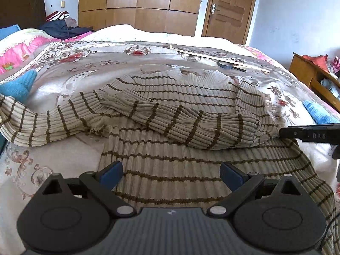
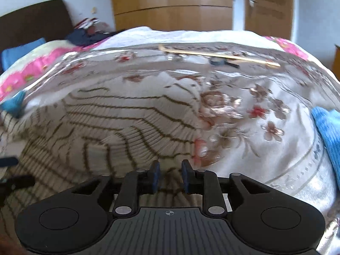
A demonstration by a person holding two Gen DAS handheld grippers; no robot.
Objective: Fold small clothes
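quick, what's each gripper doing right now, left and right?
Left gripper: open, empty, over the sweater.
Right gripper: open, holding nothing.

sweater | beige ribbed, brown stripes | flat on bed | 1 sleeve seemingly folded across

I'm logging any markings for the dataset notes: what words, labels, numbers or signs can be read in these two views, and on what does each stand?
"DAS": faint raised letters on the black body of the right gripper, at the right edge of the left wrist view; possibly only part of a longer marking.
Small white emblem on the left gripper base: a symbol, no letters.
Crosshair mark on the right gripper's base, right wrist view: a symbol, no text.
Nothing readable on the striped sweater.
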